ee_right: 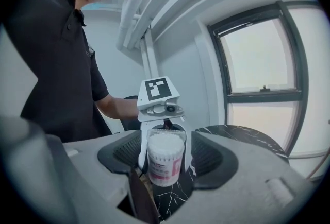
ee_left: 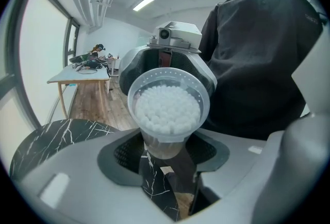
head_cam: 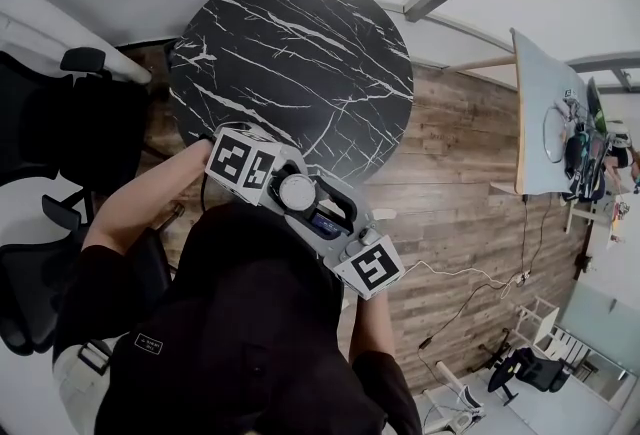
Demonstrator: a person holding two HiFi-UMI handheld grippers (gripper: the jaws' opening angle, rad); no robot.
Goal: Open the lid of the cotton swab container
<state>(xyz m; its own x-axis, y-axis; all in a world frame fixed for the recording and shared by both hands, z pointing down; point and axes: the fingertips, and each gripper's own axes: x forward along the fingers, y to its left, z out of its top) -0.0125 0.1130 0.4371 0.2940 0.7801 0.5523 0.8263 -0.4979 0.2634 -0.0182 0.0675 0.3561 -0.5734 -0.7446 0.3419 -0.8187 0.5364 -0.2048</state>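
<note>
Currently both units sit close in front of the person's torso (head_cam: 250, 323), nose to nose. L forearm (head_cam: 140, 208) comes in from the side, elbow bent, wrist behind the left marker cube (head_cam: 243, 165). R forearm (head_cam: 373, 323) runs up from below to the right marker cube (head_cam: 368, 268).

On the left gripper (ee_left: 165, 158) the jaws are set wide but closed on the lower body of the cotton swab container (ee_left: 167, 109). It stands upright betw. them, white tips up. Seen from opposite, that unit's white fingers (ee_right: 143, 152) hug both sides.

On the right gripper (ee_right: 165, 166) the jaws are fully apart. Pads flank the container w/ clear gaps, no contact, nothing held.

A clear lid (ee_left: 170, 78) appears seated on top; can't confirm.

The container is in the air, over the near edge of the round black marble table (head_cam: 290, 53). Beyond lie the wood floor (head_cam: 460, 183), then a cluttered desk (head_cam: 545, 123), well apart.
</note>
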